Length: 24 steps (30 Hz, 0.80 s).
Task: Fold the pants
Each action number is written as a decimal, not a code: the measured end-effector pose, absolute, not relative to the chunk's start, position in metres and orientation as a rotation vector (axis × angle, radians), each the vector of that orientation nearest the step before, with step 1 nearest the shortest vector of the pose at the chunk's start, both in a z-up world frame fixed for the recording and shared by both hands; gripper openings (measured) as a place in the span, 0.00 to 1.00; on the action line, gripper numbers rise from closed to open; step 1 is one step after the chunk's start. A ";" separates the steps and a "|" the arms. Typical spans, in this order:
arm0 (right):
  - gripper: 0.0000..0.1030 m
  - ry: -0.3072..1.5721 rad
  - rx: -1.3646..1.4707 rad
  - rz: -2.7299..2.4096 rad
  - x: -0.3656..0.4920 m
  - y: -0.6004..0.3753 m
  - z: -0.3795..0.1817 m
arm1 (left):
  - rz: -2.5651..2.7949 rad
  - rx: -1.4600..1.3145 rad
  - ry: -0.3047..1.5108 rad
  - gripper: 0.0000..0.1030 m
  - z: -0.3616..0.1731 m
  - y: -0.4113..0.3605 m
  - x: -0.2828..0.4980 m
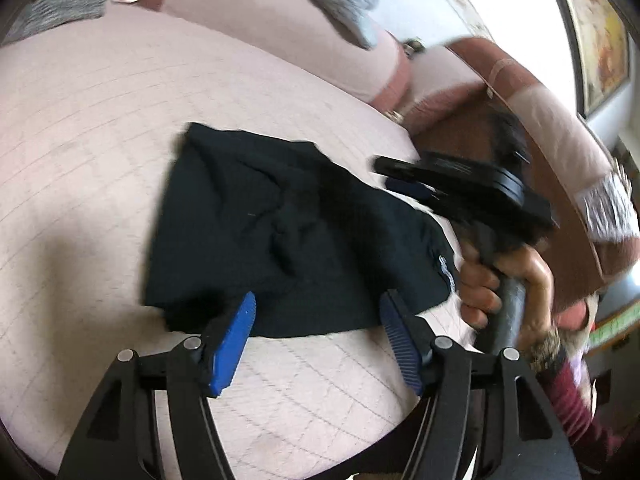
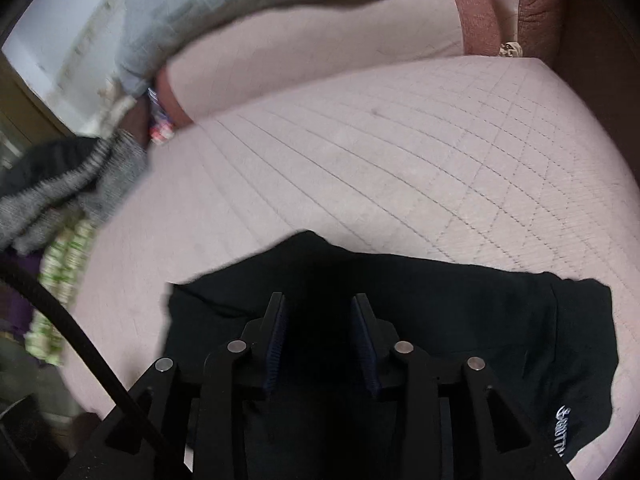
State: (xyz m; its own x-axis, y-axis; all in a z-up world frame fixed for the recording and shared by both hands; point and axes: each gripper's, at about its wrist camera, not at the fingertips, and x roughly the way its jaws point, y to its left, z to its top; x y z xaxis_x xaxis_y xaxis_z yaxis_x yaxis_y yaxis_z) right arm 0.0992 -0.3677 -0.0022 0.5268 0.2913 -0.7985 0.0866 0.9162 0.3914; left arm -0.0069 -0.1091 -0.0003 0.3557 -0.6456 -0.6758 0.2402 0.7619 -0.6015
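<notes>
A: Start with the big surface. The pink quilted sofa seat [image 1: 80, 128] is soft and rounded, so a folded bundle laid on it can slump or slide out of shape if it gets nudged.

B: And the black pants [image 1: 280, 232] lie right in the middle of that seat, already in a compact, rumpled rectangle with a white logo at one corner. The top layer looks puckered. I judge the main risk to be the fold springing open, or a crease being pressed in crooked.

A: What would cause that?

B: The grippers. The left gripper [image 1: 316, 312] has its blue pads spread wide, nothing between them, hanging just over the near edge of the pants. If it drops there and closes, it may catch only the top layer and peel it back.

A: And the right gripper [image 2: 318, 316]?

B: Its jaws stand partly apart, directly above the dark cloth. The view there is black on black, so I can't be sure the tips are clear of the fabric, but I see no cloth pinched between the pads. A snagged thread as it lifts away would drag the bundle.

A: Anything smaller?

B: The person's right hand [image 1: 484, 292] sits close beside the logo corner; a sleeve brushing it could flip that corner. The grey garment [image 2: 60, 200] at the seat's far end is well apart, so no tangle there.
</notes>
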 end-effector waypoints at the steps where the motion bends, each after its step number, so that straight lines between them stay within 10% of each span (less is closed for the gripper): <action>1: 0.37 1.008 0.448 0.178 0.095 -0.365 0.002 | -0.553 -0.453 1.069 0.62 -0.004 -0.100 -0.003; 12: 0.37 1.110 0.732 0.433 0.076 -0.312 -0.060 | -0.411 -0.484 1.122 0.62 -0.024 -0.091 0.001; 16: 0.15 1.076 0.743 0.366 0.058 -0.335 -0.080 | -0.390 -0.468 1.129 0.62 -0.023 -0.080 0.000; 24: 0.30 1.002 0.639 0.155 0.005 -0.401 -0.055 | -0.377 -0.429 1.137 0.67 -0.018 -0.085 0.015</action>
State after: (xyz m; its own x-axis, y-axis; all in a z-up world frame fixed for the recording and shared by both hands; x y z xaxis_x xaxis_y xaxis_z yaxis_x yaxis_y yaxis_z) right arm 0.0048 -0.4008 -0.0553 0.5446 0.4043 -0.7348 0.1633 0.8083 0.5657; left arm 0.0150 -0.0855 -0.0181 0.3745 -0.4957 -0.7836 0.0701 0.8578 -0.5092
